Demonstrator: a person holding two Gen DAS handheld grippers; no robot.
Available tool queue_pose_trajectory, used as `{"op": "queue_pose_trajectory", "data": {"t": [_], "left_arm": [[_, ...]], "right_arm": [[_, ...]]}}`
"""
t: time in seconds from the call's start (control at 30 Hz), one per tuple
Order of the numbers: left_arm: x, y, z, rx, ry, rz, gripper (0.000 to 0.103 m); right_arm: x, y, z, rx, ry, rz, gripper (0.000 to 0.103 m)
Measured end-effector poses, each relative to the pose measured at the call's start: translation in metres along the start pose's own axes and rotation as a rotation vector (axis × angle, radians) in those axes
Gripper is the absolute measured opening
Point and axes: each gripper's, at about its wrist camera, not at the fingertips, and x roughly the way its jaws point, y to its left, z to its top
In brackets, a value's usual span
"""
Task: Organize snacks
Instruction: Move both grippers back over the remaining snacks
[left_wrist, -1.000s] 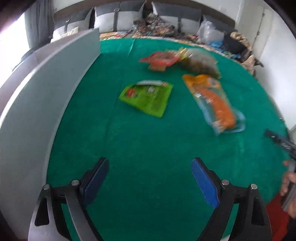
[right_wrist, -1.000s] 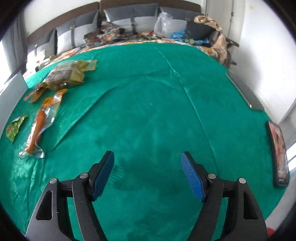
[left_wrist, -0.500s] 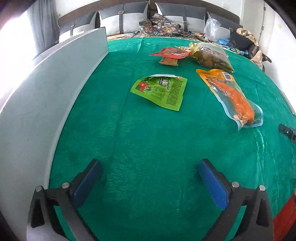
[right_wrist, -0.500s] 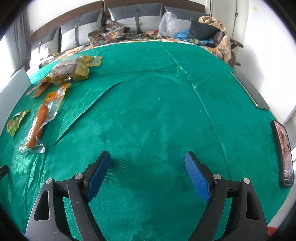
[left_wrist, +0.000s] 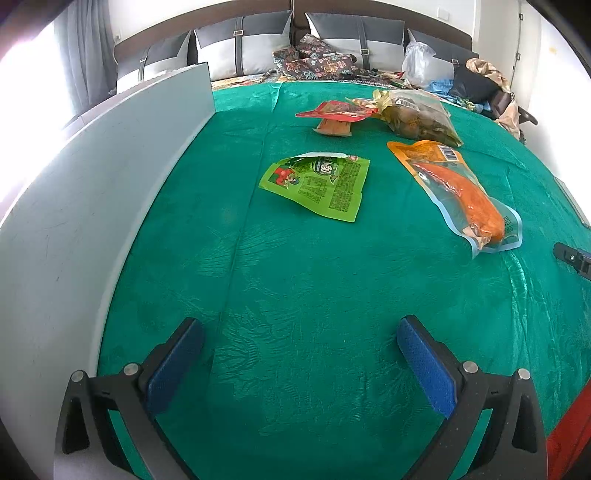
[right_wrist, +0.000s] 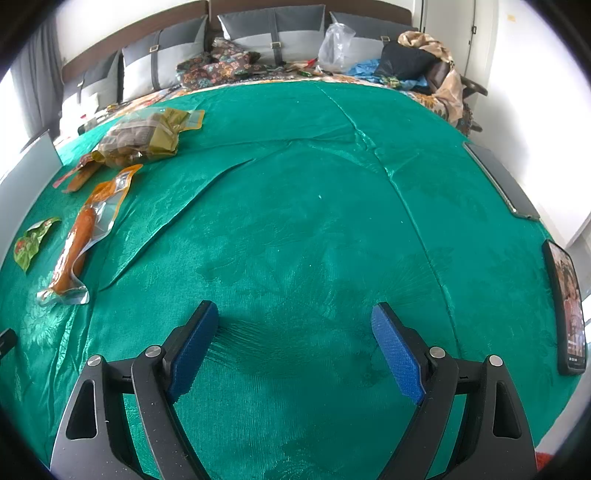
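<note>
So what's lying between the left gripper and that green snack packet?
Nothing: in the left wrist view only bare green cloth lies between the open left gripper and the green packet.

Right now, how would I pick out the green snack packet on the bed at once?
Start at the green bedspread and the grey board along its left edge. The green snack packet lies flat just right of that board. It is the only lime-green packet; the packets near it are orange, red or clear.

Green cloth (left_wrist: 295, 280), lime-green packet (left_wrist: 317, 184), orange pouch (left_wrist: 458, 192), blue-padded claws.
</note>
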Motion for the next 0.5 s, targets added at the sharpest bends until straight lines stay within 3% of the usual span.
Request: {"op": "queue_pose_trajectory", "data": {"t": [0.5], "left_arm": [[-0.0012,-0.0010,-0.0024,0.005,-0.019,0.000,0.103]], "right_arm": [[0.0013,0.0003,-0.0002,0.003,0.003,-0.002,0.089]]}}
